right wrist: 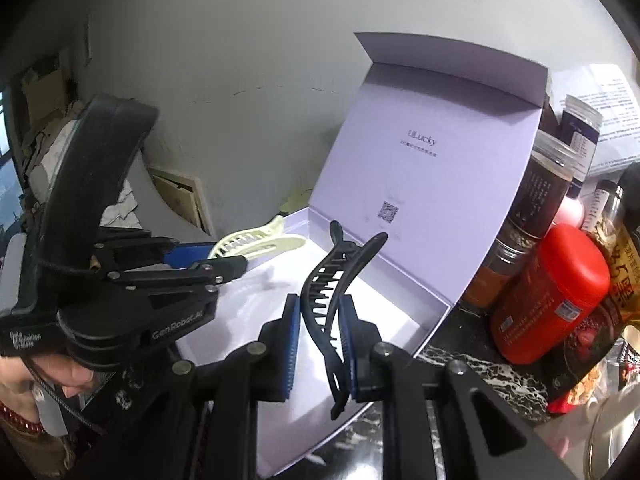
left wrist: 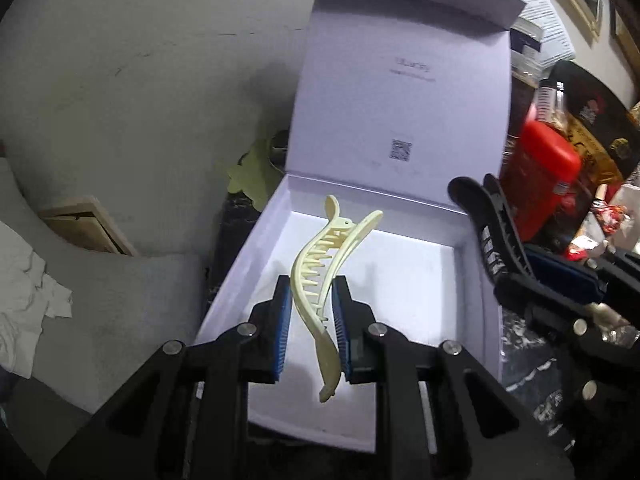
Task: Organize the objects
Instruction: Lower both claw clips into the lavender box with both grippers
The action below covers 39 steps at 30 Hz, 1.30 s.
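Observation:
My left gripper [left wrist: 311, 288] is shut on a cream hair clip [left wrist: 320, 268], which stands up between the blue pads above the open white box [left wrist: 472, 264]. In the right wrist view, the black hair clip [right wrist: 332, 292] is pinched between the pads of my right gripper [right wrist: 319, 306], over the box's near right part. From that view the left gripper [right wrist: 236, 266] reaches in from the left with the cream clip [right wrist: 260, 240] sticking out over the box floor [right wrist: 384, 312]. The black clip [left wrist: 492, 232] also shows at the right of the left wrist view. The box lid [right wrist: 432, 152] stands upright.
A red canister [right wrist: 548, 296], several jars [right wrist: 552, 184] and packets crowd the dark marble counter [right wrist: 472, 360] right of the box. A grey wall [left wrist: 160, 80] rises behind. A hand [right wrist: 72, 376] holds the left gripper. Crumpled white paper [left wrist: 28, 300] lies at left.

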### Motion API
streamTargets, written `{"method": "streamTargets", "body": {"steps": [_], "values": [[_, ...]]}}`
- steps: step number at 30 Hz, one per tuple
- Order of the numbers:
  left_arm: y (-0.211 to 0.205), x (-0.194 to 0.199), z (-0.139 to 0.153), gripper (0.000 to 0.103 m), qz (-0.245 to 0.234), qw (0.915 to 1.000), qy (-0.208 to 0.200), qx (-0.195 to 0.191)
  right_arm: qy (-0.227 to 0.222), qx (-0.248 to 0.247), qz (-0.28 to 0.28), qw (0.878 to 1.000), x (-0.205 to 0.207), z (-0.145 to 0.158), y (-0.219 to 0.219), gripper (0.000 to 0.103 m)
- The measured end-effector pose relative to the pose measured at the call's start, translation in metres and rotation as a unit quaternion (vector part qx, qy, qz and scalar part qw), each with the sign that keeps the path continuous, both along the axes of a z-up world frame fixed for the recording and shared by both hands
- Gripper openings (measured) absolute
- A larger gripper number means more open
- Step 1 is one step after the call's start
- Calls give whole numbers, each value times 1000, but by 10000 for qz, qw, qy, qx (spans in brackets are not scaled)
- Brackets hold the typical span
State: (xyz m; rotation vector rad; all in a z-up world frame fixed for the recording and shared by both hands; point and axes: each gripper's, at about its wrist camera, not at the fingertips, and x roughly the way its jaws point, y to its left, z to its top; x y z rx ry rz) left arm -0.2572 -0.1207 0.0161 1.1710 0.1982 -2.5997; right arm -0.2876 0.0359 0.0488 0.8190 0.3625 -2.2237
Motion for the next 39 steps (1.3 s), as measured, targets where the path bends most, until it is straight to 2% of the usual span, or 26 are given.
{"method": "streamTargets", "body": {"steps": [5,14,23,39], "values": [[0,-12,-4,19,-24,9998,-77,-185,-183,-17,30,9998,-20,-11,-4,19],[-5,-37,-19,19,-229,9993,-249,-126,-410,95,47,9991,-49,-32,-15,19],[-12,-52,-40,19,-316,9979,-541,142,-635,173,165,9977,-60,-50,-23,19],[-3,-62,-67,19,-513,9929,-1055,218,-1000,435,276,9936,-71,-79,-28,19]]}}
